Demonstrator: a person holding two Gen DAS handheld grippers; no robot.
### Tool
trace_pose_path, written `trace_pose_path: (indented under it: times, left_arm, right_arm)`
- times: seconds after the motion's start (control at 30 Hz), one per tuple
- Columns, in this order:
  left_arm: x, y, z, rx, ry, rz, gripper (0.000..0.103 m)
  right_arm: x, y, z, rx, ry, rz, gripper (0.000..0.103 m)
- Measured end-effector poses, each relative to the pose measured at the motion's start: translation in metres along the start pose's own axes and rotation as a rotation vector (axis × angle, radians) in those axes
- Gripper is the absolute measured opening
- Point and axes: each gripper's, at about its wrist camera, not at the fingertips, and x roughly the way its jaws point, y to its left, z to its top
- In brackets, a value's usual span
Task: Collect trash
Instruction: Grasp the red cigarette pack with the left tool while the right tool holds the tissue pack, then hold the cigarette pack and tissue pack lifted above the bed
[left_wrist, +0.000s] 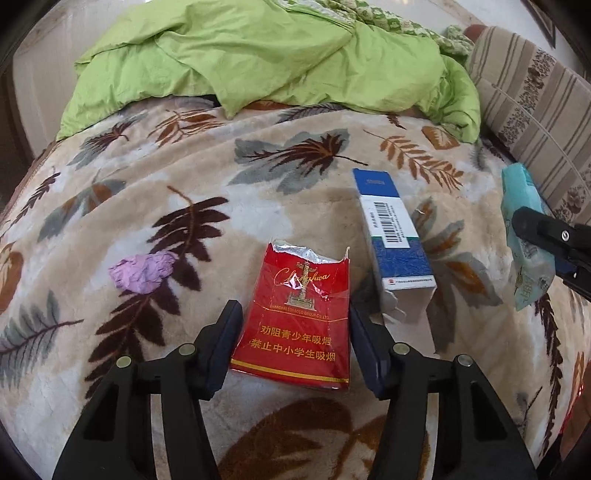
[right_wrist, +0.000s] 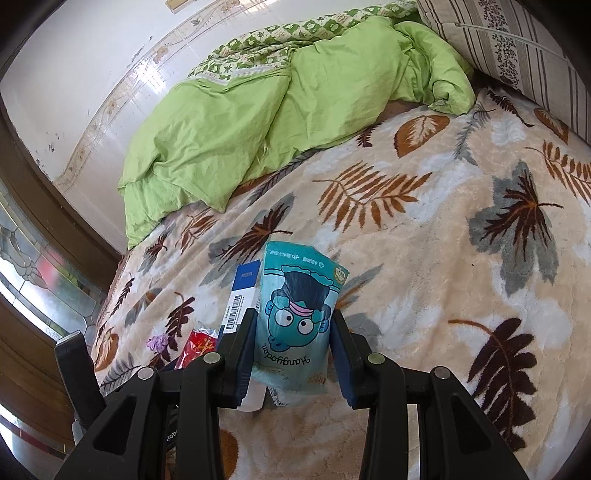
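Your left claw (left_wrist: 291, 332) is lowered over the red pack (left_wrist: 291, 321), which lies flat on the bed's leaf blanket (left_wrist: 184, 166) with its foil top torn open. One finger stands on each side of the pack, very close to its edges, but you cannot tell from the left wrist view whether the pads already press on it.

Just right of the pack lies the blue box (left_wrist: 395, 240), its open end toward you. To the left, apart from both, sits a crumpled purple wrapper (left_wrist: 142, 271) on the blanket.

Your right claw (right_wrist: 293, 343) is closed on the teal packet (right_wrist: 297, 321), pads pressing both sides, and holds it upright above the blanket; the cartoon print on it reads upside down. In the left wrist view that packet shows at the far right edge, near the striped pillow (left_wrist: 535, 110).

A green quilt (left_wrist: 277, 55) is bunched at the far end of the bed.
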Motion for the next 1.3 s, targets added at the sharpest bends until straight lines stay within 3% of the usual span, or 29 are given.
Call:
trace_pose_path:
  times: [0.23,0.47,0.83,1.03,1.3]
  left_arm:
    - [-0.038,0.013,-0.007,-0.084,-0.089,0.014,0.056]
    - [-0.095,0.011,-0.028,-0.119,-0.207,0.13,0.056]
    - [-0.17,-0.015,-0.089,-0.128,-0.241,0.163,0.056]
    - [-0.18,-0.029,-0.113,-0.133,-0.263,0.197,0.056]
    - [-0.166,-0.027,-0.117,-0.126,-0.251,0.233,0.056]
  right_arm:
    - [0.0,0.026,-0.014,-0.128,0.006,-0.013,0.041]
    - [-0.015,0.044,-0.035,-0.257,-0.003,-0.029,0.041]
    - [-0.078,0.049,-0.082,-0.35,-0.043,0.004,0.041]
    - [-0.099,0.053,-0.105,-0.396,-0.055,0.013,0.041]
    - [-0.098,0.041,-0.102,-0.375,-0.055,-0.025,0.041]
